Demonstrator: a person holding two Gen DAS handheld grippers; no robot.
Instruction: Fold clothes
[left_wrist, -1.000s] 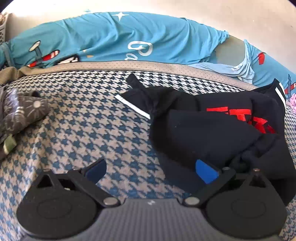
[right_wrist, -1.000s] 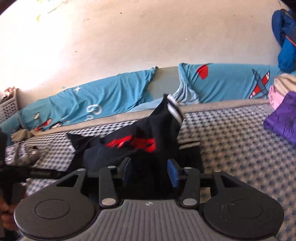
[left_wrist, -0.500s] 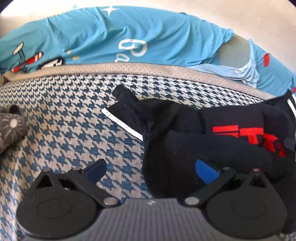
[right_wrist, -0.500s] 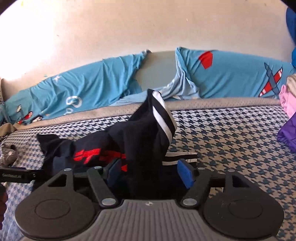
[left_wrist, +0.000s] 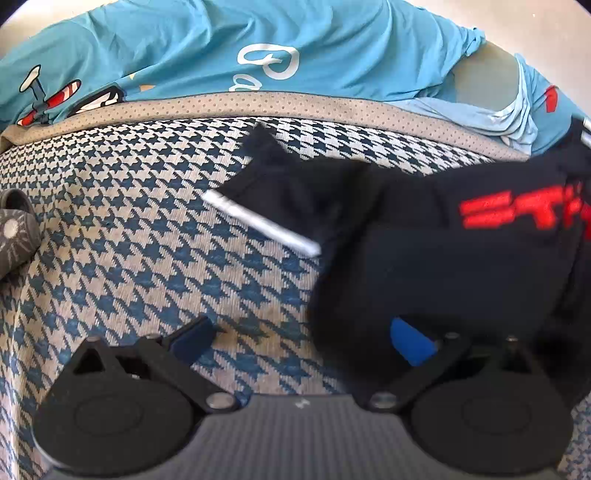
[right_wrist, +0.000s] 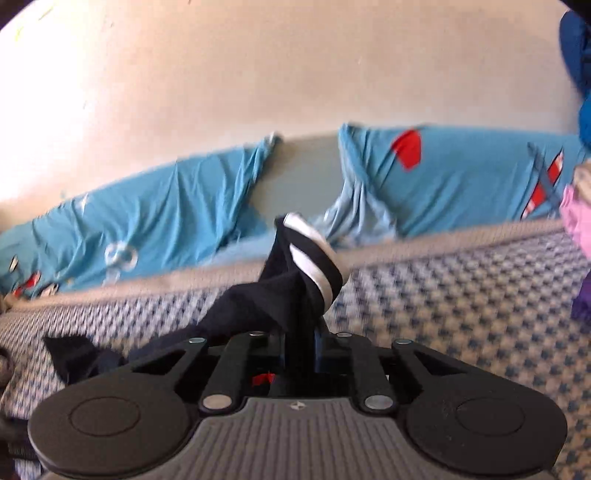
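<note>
A black garment (left_wrist: 424, 266) with red lettering (left_wrist: 517, 212) and a white-striped hem (left_wrist: 258, 223) lies crumpled on the houndstooth bed cover (left_wrist: 129, 240). My left gripper (left_wrist: 301, 332) hovers open over its near left edge, the right fingertip (left_wrist: 406, 339) above black cloth and the left one above bare cover. In the right wrist view my right gripper (right_wrist: 301, 350) is closing, its pads pinched on a bunch of the black garment (right_wrist: 258, 306). The garment's striped cuff (right_wrist: 317, 251) stands up just beyond the fingers.
Blue printed pillows (left_wrist: 221, 48) line the wall behind the bed. A grey patterned cloth (left_wrist: 14, 232) lies at the left edge. Pink (right_wrist: 576, 221) and purple clothes (right_wrist: 583, 295) sit at the right. Bare bed cover (right_wrist: 461, 314) stretches to the right of the garment.
The right jaws spread wider, then closed tight on the black cloth. The left gripper moved in closer to the garment; the grey cloth slid toward the left edge of its view.
</note>
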